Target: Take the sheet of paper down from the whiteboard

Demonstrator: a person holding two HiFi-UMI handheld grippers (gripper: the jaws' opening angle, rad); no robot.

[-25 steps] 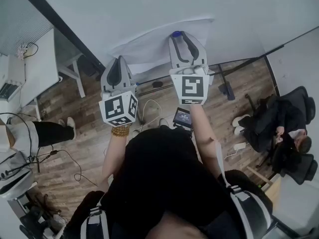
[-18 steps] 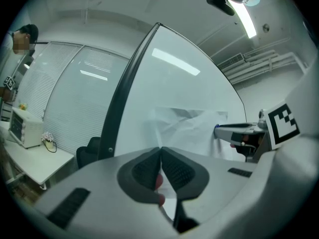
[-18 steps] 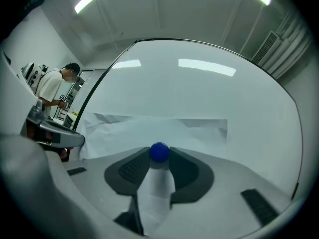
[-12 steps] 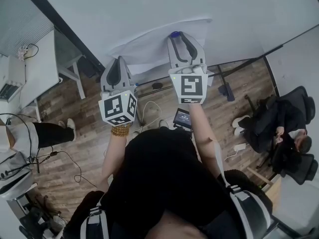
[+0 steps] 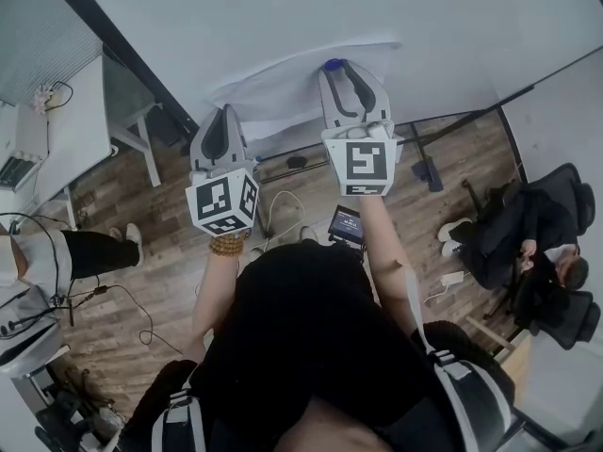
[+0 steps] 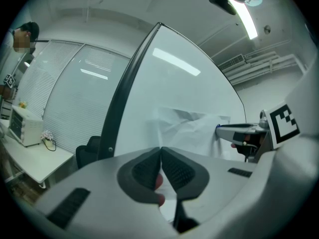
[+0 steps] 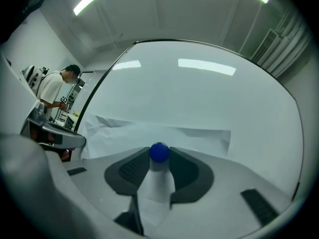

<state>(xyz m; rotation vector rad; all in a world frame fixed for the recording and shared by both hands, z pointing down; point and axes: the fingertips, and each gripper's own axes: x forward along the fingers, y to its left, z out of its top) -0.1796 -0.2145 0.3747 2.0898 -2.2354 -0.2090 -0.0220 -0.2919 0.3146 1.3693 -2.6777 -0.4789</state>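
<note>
Almost nothing has moved over the last second: our right tool has drifted a shade to the right, and both tools stay raised against the whiteboard. We look steeply down along our own arms. A crumpled white sheet of paper lies against the lower part of the board, above the wooden floor. The right tool's jaws are clamped on a round blue magnet that sits on the sheet near its top edge. This magnet appears to be what pins the sheet up, so we read gripping it as the step that frees the paper. Our left tool has its jaws pressed together at the sheet's left edge. We judge that they pinch the paper there, most likely so the sheet cannot fall once the magnet comes away. Nothing lies between the tools and the sheet. The board's dark frame runs just beside the left tool. Well apart on the left are a white tabletop and a seated person's legs. Cables trail over the floor, and another person sits in a dark chair far to the right. None of these is near our reach.
</note>
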